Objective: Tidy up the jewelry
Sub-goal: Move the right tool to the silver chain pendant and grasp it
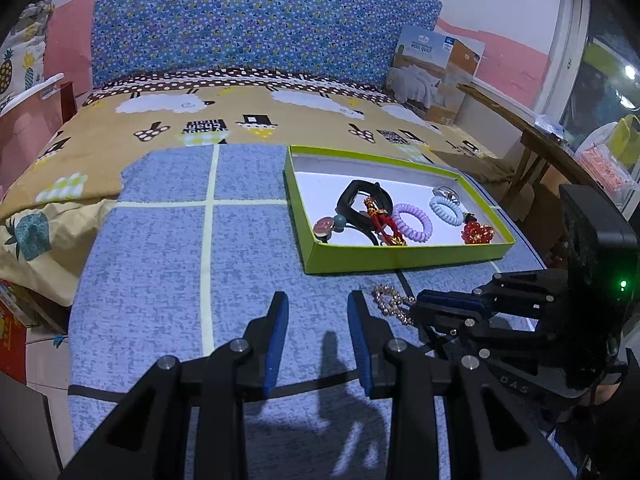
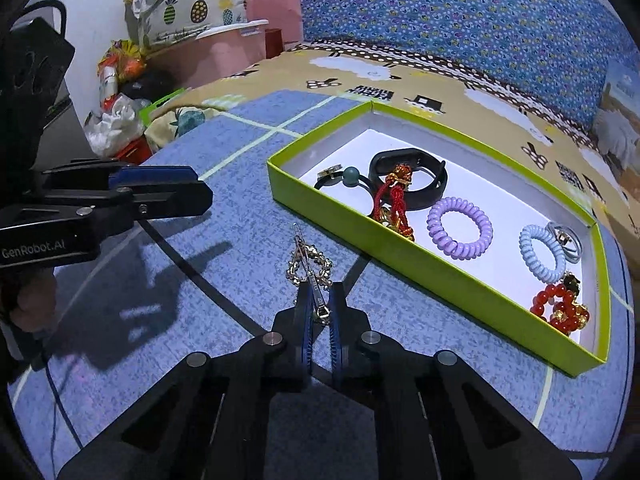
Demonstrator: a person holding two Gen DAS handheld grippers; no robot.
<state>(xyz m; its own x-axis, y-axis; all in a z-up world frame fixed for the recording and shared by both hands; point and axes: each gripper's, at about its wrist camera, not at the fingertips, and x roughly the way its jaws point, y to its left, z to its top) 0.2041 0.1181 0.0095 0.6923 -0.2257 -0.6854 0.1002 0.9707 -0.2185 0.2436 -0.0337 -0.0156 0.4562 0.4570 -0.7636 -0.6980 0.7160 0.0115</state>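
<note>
Surface: blue checked cloth (image 1: 160,240) with pale grid lines, spread over a bed with a sheep-print cover (image 1: 160,120).
Surroundings: blue dotted headboard (image 1: 260,20) behind; quilt carton (image 1: 436,68) at the far corner.
Tray: green-rimmed box (image 2: 440,264) with a white floor, open-topped, lying on the cloth just beyond both tools.
Tray contents: black wristband (image 2: 416,176), red cord charm (image 2: 394,204), purple coil tie (image 2: 460,228), pale blue coil tie (image 2: 542,252), red bead bracelet (image 2: 560,308), a hair tie with a teal bead (image 2: 350,172).
Obstruction: the box's near wall stands between the right gripper and the tray floor.
Right gripper (image 2: 320,312): fingers drawn narrow, clamped on a gold chain clip (image 2: 310,268); its chain loop projects forward past the fingertips, over the cloth, outside the box.
Left gripper (image 1: 318,316): fingers spread wide, nothing between them, poised above the cloth, just beside the right gripper and the clip.
</note>
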